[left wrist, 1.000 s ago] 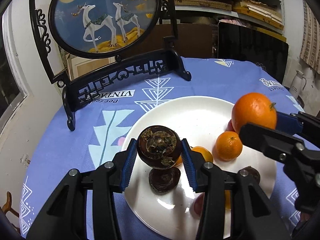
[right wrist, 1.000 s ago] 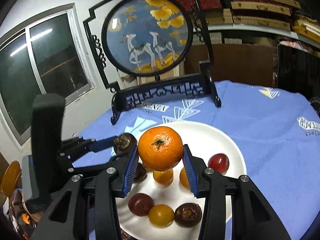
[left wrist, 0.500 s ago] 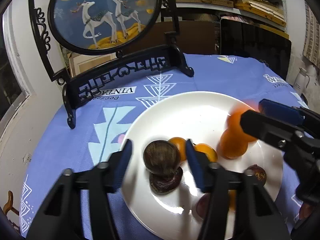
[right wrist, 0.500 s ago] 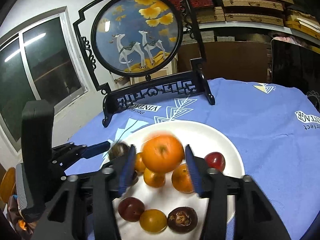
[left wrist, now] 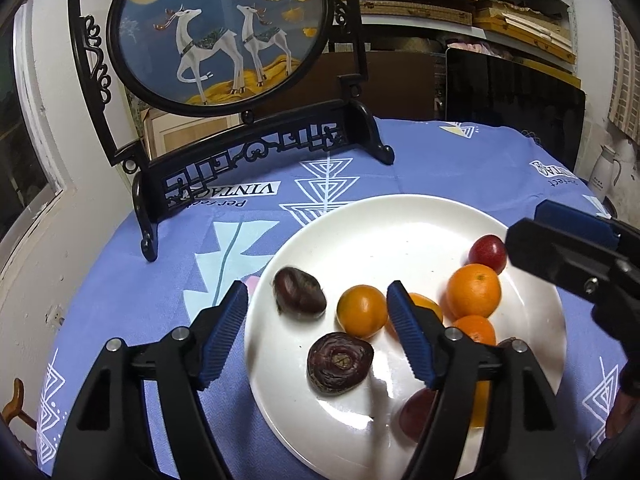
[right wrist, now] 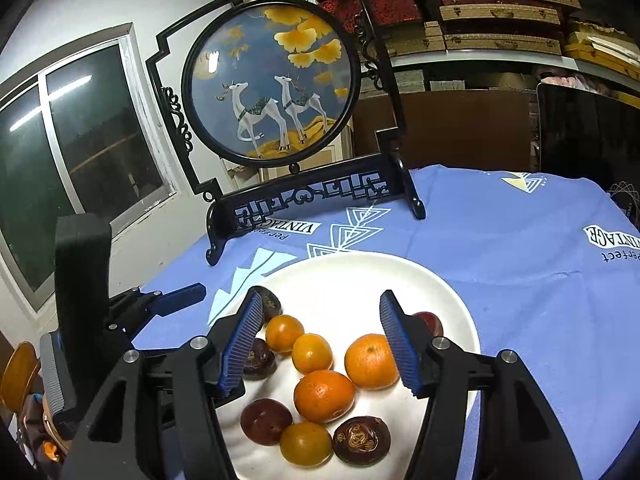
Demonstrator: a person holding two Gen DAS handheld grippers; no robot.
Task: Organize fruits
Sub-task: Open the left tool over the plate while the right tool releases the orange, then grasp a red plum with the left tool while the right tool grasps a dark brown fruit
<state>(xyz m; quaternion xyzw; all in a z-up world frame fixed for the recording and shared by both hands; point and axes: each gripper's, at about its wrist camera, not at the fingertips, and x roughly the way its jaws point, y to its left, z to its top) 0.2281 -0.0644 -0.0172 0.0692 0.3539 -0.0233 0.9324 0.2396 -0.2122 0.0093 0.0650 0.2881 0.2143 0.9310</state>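
Both my left claw (left wrist: pixel 316 320) and right claw (right wrist: pixel 320 336) hang spread and empty over the plate (right wrist: pixel 448 292), every visible fruit already lying below them, so little seems left.

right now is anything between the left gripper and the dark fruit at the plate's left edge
Nothing visible. The left gripper is open above the plate, and the dark fruit lies in plain sight in the gap between its fingers. The nearest orange sits beside it on the right, apart from it, not in front.
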